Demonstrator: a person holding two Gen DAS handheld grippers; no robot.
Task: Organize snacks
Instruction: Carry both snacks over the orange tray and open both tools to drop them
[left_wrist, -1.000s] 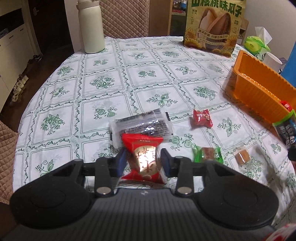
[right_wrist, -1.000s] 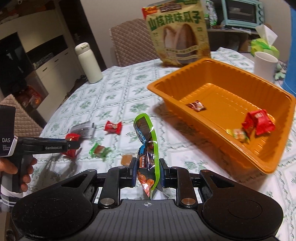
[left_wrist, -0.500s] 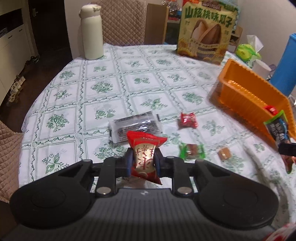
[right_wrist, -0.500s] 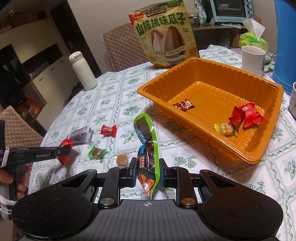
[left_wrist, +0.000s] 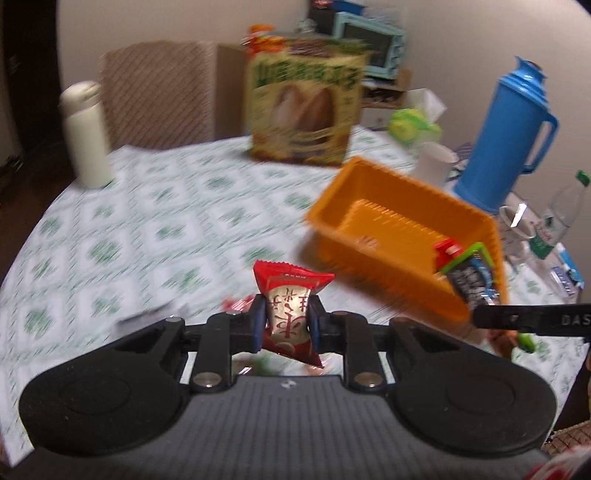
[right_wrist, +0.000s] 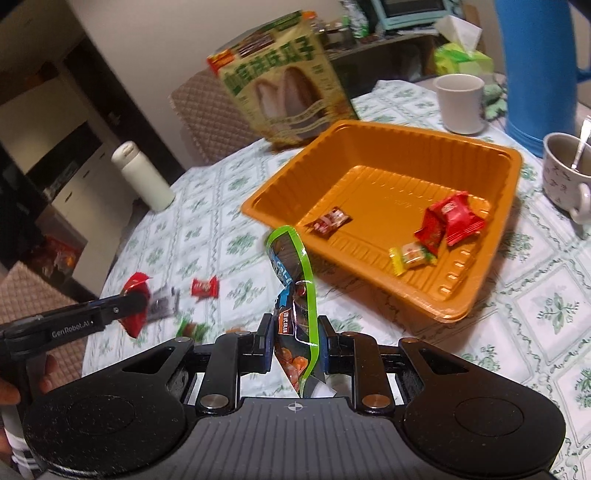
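— So where are you working here?

— You're in a home, at a dining table (right_wrist: 207, 206) under a white cloth printed with green leaf squares. Quilted chairs (left_wrist: 159, 92) stand around it, one at your twelve o'clock.

— What else says home to you?

— Look at two o'clock: a blue thermos jug (left_wrist: 517, 125), a white mug (right_wrist: 461, 103), a patterned cup (right_wrist: 565, 173) with a spoon in it, a green tissue pack (right_wrist: 461, 55). Behind them, a small teal toaster oven (left_wrist: 369, 44) sits on a shelf. At ten o'clock you have a cream flask (right_wrist: 142, 177) and white cabinets (right_wrist: 66, 147). A big bag of sunflower seeds (right_wrist: 284, 81) stands at twelve.
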